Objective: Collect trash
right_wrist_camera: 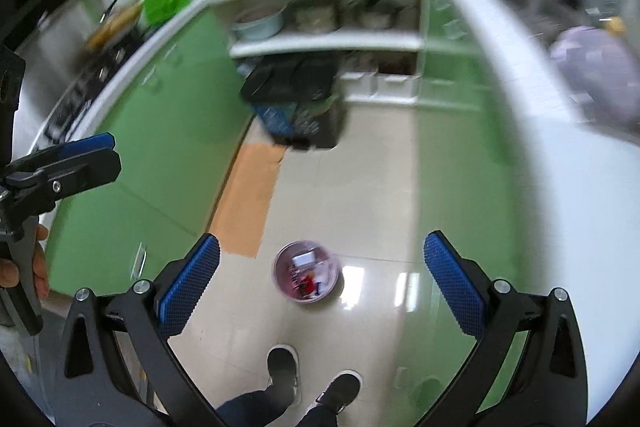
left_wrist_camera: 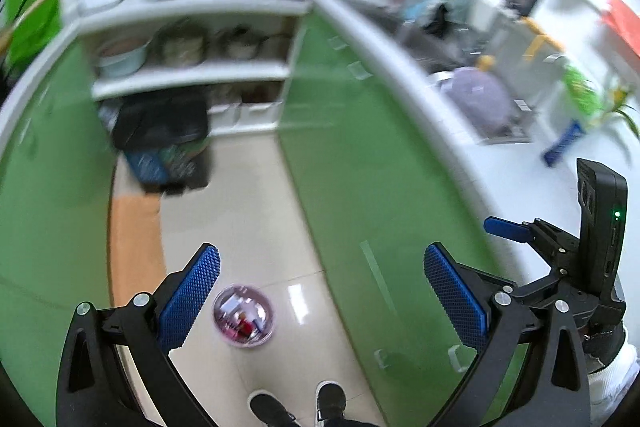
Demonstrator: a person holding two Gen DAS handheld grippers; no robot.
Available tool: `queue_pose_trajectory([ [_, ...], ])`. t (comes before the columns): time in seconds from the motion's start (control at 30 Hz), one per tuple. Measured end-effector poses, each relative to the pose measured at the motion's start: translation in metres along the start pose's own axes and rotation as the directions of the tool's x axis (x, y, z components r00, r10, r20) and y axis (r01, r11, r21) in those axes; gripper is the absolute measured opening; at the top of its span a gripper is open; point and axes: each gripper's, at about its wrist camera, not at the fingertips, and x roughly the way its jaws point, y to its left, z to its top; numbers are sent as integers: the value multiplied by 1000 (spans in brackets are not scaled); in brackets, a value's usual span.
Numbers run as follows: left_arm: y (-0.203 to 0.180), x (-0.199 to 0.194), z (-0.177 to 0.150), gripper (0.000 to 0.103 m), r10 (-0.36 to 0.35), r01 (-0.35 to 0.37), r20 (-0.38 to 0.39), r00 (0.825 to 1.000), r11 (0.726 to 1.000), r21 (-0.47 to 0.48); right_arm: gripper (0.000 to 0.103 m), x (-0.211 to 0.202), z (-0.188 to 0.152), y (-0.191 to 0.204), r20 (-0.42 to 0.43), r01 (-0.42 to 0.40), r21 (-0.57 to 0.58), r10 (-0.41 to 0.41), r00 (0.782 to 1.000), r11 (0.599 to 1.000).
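At the far left, beyond an orange mat (right_wrist_camera: 248, 199) on the floor, a black-lidded bin (right_wrist_camera: 296, 99) stands against the green cabinets under the open shelves. Nearer, on the pale tiled floor just ahead of the person's shoes (right_wrist_camera: 312, 379), sits a small round basket (right_wrist_camera: 307, 275) with scraps of trash in it, among them something red and something white. The left gripper (left_wrist_camera: 322, 291) and right gripper (right_wrist_camera: 322, 283) both hang high above it, jaws spread wide and empty. To the right runs the white surface (left_wrist_camera: 460, 131) with a cluttered sink. Both views are smeared with motion, so the likely risk is a hurried descent: a jaw could clip the light basket's rim, tip it and scatter the scraps, or the right gripper could knock the surface edge close beside it.
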Motion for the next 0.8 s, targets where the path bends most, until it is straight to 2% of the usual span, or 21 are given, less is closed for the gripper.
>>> queue_pose_trajectory([
  [0.13, -61, -17, 34, 98, -79, 79, 2, 997, 992, 96, 100, -80, 0, -44, 58, 92, 92, -97, 994, 992],
  [0.3, -127, -13, 54, 98, -173, 175, -27, 985, 962, 211, 100, -146, -16, -94, 107, 183, 224, -211, 972, 957],
  [0.4, -167, -8, 60, 98, -228, 237, -62, 972, 929, 286, 100, -179, -30, -119, 124, 232, 295, -278, 953, 927],
  [0.53, -220, -1, 60, 98, -293, 315, -118, 949, 865, 390, 100, -221, -57, -146, 130, 294, 394, -369, 920, 871],
  [0.8, -296, -2, 42, 98, -359, 419, -218, 908, 738, 529, 100, -281, -108, -173, 117, 370, 525, -496, 860, 766],
])
